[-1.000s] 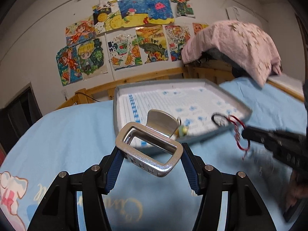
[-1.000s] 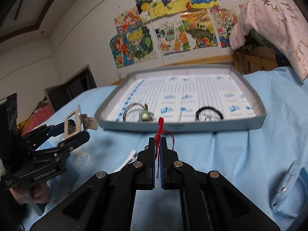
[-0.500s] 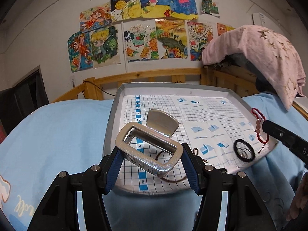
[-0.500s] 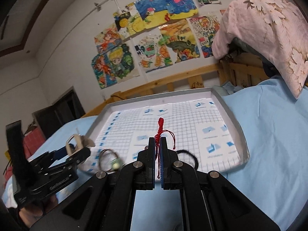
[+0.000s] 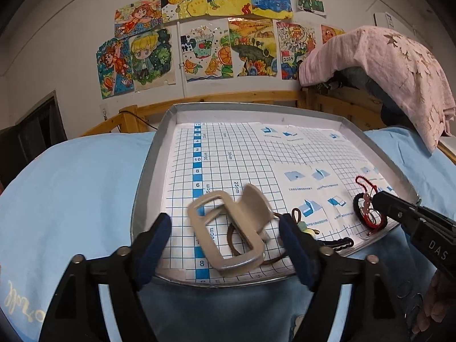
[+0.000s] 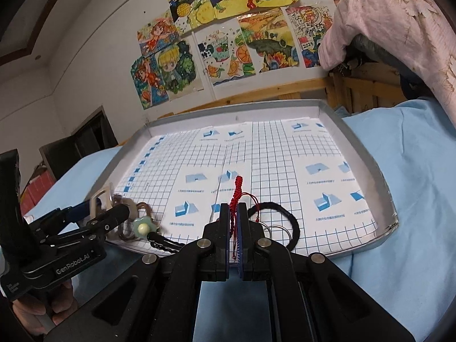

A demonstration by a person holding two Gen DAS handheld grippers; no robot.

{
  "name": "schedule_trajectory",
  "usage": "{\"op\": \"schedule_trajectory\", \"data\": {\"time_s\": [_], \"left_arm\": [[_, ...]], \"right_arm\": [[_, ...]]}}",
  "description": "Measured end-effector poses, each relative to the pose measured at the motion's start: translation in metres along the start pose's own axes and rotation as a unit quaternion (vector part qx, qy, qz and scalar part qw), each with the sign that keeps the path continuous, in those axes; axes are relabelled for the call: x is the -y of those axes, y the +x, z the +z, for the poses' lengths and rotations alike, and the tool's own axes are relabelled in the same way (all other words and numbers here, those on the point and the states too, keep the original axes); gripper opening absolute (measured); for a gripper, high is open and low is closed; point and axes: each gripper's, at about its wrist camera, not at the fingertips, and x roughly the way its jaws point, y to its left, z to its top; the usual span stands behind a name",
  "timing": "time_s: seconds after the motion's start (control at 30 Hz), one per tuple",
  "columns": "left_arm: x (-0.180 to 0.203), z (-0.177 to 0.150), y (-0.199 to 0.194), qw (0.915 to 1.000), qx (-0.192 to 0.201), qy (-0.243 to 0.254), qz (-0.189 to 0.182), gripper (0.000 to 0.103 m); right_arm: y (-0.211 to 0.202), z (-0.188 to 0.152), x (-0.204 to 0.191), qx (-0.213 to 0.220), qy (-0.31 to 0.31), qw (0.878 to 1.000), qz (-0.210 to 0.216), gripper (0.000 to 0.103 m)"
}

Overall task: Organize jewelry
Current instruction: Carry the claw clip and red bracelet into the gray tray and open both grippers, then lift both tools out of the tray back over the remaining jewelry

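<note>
Now, hair clip: the silver hair clip (image 5: 230,230) is between the left gripper (image 5: 225,245) fingers, which are opening; the blue pads stand away from its sides, so it looks let go, and it is blurry, as if dropping onto the tray.
Why there: I think the person wants the clip in the near left part of the gray tray (image 5: 148,176), where other small things already lie.
Red bracelet: the right gripper (image 6: 235,222) has its fingers closed tight on the red string bracelet (image 6: 236,191), with its knotted end sticking up above them.
Why held: my guess is that it is held over the tray, close to the black hair tie (image 6: 287,222), so it can be put down beside it.
Tray place: the tray sits on the blue bed sheet (image 5: 71,188), and white grid paper (image 5: 256,154) lines its floor.
Grippers: two.
Hair clips: one.
Red bracelets: one.
Black hair ties: one, lying flat in the tray.
Brown hair ties: one brown hair tie (image 5: 236,245), partly under the clip.
Green flower charm: one green flower charm (image 6: 144,226), near the tray's front edge.
Thin silver rings: at least one beside the black tie; I cannot tell if there are more.
Empty room: the far half of the tray has nothing in it.
</note>
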Motion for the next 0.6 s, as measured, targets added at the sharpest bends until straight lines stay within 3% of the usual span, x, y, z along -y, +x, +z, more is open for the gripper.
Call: {"op": "schedule_trajectory", "data": {"time_s": [0.27,0.3,0.33,0.4,0.53,0.6], "left_arm": [[-0.005,0.002,-0.011,0.9997,0.010,-0.023,-0.007,0.092],[-0.005,0.003,-0.014,0.9997,0.012,-0.023,-0.006,0.094],[-0.004,0.003,-0.018,0.9996,0.015,-0.022,-0.006,0.094],[-0.004,0.003,-0.026,0.9996,0.016,-0.024,-0.007,0.094],[-0.004,-0.001,-0.047,0.9990,0.025,-0.034,-0.010,0.100],[-0.004,-0.005,-0.064,0.9984,0.040,-0.038,-0.012,0.103]], "right_arm": [[-0.014,0.001,0.005,0.005,0.011,1.000,-0.001,0.009],[-0.016,0.001,0.006,0.005,0.011,1.000,-0.004,0.016],[-0.019,0.002,0.007,0.007,0.013,1.000,-0.006,0.030],[-0.028,0.004,0.009,0.016,0.018,1.000,-0.009,0.046],[-0.052,0.011,0.009,0.031,0.013,0.999,-0.023,0.048],[-0.067,0.012,0.007,0.040,0.006,0.999,-0.026,0.056]]}}
